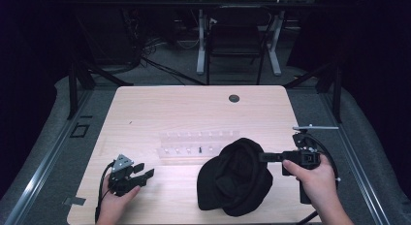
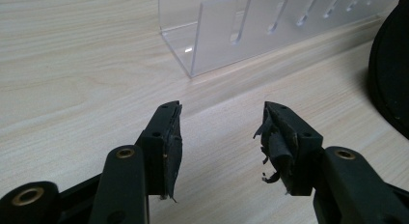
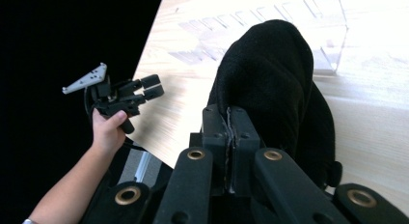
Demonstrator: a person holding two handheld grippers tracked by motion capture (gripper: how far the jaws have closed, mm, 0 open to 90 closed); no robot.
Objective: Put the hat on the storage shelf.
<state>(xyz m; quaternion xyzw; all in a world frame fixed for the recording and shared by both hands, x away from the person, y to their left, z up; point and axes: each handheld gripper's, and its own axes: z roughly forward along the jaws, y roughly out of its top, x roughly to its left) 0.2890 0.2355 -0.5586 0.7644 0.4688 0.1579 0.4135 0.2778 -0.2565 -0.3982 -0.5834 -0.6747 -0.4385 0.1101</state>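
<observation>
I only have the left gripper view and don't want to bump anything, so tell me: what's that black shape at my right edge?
Observer: It is a soft black hat, bunched up on the table on the person's side of the clear rack.
Operator: Where's the other hand?
Observer: The right tongs are at the hat's right edge, jaws shut. I cannot tell whether fabric is pinched between them.
Operator: Is anything in the rack?
Observer: A small dark piece stands in its near row, too small to identify.
</observation>
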